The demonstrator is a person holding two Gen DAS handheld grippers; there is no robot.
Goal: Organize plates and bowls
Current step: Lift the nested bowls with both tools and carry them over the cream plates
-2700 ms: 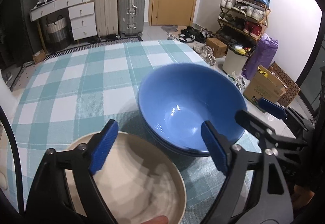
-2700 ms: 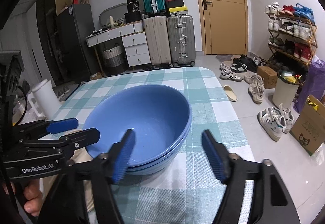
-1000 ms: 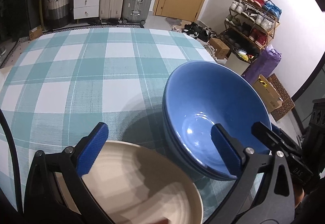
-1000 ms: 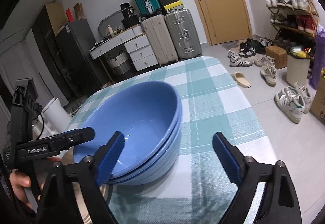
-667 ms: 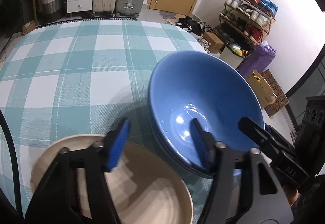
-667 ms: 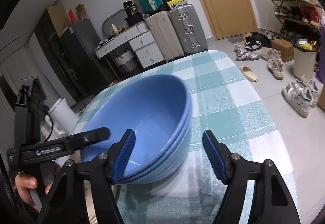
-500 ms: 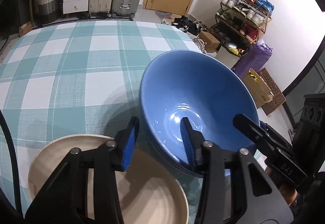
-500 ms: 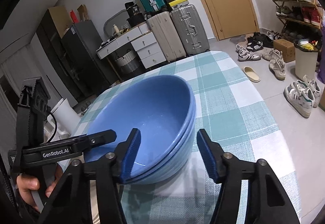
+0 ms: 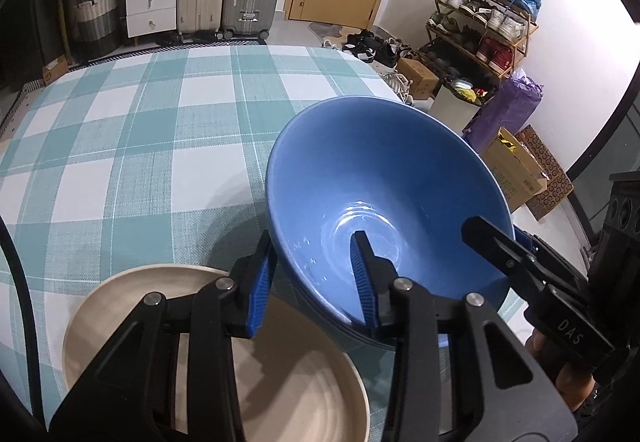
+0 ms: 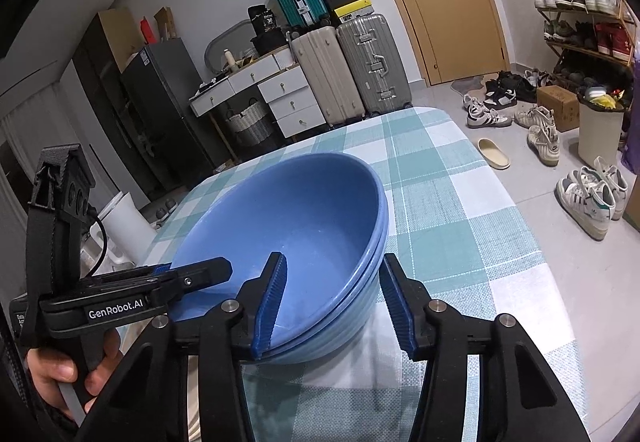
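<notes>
Both grippers grip the stacked glossy blue ceramic bowls (image 9: pixel 384 201): left gripper (image 9: pixel 316 282) pinching the near wall, right gripper (image 10: pixel 332 302) closing across the rim. Next, likely a level lift onto the beige round plate (image 9: pixel 120 306).

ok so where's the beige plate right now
In the left wrist view the beige plate lies at lower left on the checked tablecloth, beside the blue bowls.

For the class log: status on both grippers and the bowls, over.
Left gripper clamped on bowls rim. Right gripper closing across opposite rim. Bowls stacked beside plate. Nothing in the way.
</notes>
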